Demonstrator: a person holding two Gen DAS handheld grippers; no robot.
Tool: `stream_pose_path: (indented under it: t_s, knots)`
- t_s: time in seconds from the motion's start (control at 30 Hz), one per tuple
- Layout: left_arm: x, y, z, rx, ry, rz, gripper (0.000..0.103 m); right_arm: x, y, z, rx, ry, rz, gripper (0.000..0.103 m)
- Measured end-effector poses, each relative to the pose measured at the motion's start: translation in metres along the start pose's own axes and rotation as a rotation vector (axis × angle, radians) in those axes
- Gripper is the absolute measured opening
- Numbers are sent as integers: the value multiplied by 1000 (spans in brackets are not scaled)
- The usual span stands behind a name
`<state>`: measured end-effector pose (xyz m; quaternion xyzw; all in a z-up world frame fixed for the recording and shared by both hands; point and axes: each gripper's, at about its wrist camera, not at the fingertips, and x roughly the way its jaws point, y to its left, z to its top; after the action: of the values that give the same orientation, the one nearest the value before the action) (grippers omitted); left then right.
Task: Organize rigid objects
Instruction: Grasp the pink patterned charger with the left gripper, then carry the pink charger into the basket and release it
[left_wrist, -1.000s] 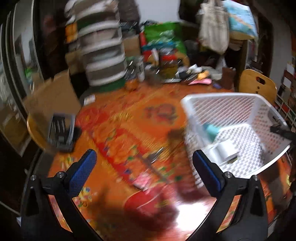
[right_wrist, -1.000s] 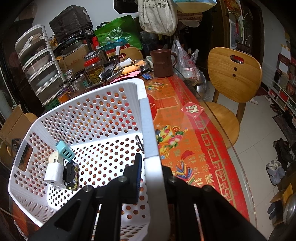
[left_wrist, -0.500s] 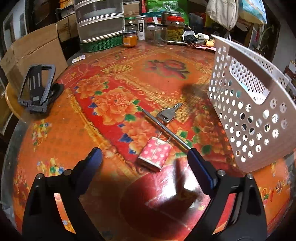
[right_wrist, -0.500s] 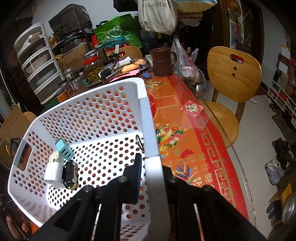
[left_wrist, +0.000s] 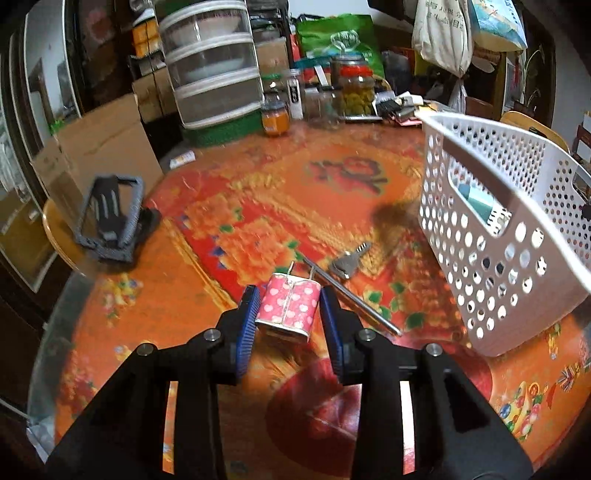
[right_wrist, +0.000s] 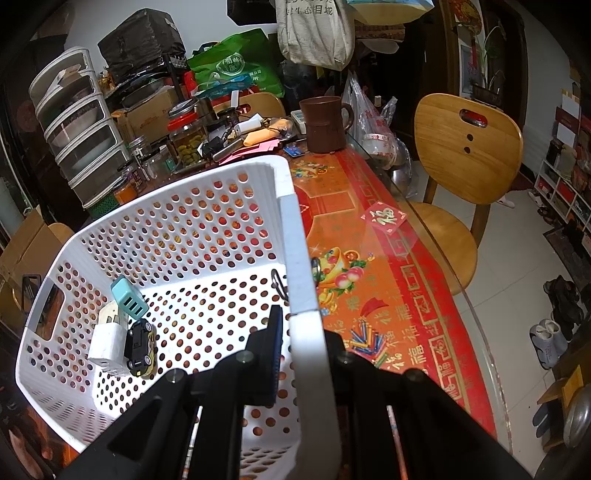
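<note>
Between the blue pads of the left gripper (left_wrist: 288, 309), a pink heart-patterned plug adapter (left_wrist: 289, 305) was seen lying on the orange floral tablecloth (left_wrist: 258, 206), its two metal prongs pointed away from the camera. The jaws had just been closing and were drawn in narrow around the adapter; the right pad looked to be against its side, while a sliver of gap seemed to be left at the left pad, so a firm grip could not be confirmed. Just beside the adapter, a thin metal rod (left_wrist: 351, 295) was laid slantwise, and a silver key (left_wrist: 349, 263) was found just beyond it. Near the table's left edge, a black phone stand (left_wrist: 110, 218) was propped.

On the right side, the white perforated basket (left_wrist: 491, 236) was held tilted, its rim clamped by the right gripper (right_wrist: 303, 332), whose jaws were closed tight on the white wall. Inside the basket, a teal multi-port USB charger (right_wrist: 129, 299), a white plug adapter (right_wrist: 107, 339) and a small black toy car (right_wrist: 139, 347) were gathered together against the lower left wall.
</note>
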<state>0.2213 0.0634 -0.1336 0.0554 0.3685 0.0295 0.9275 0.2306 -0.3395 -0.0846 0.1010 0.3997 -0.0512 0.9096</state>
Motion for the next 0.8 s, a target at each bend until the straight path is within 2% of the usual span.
stream_pose_path:
  t_s: [0.27, 0.47, 0.8]
  knots:
    - [-26, 4, 32, 4, -54, 36, 31, 0, 0, 0, -2, 3, -2, 11]
    - [-54, -10, 56, 24, -106, 4, 31, 0, 1, 0, -2, 3, -2, 11]
    - [-74, -49, 88, 65, -140, -58, 31, 0, 1, 0, -3, 3, -3, 11]
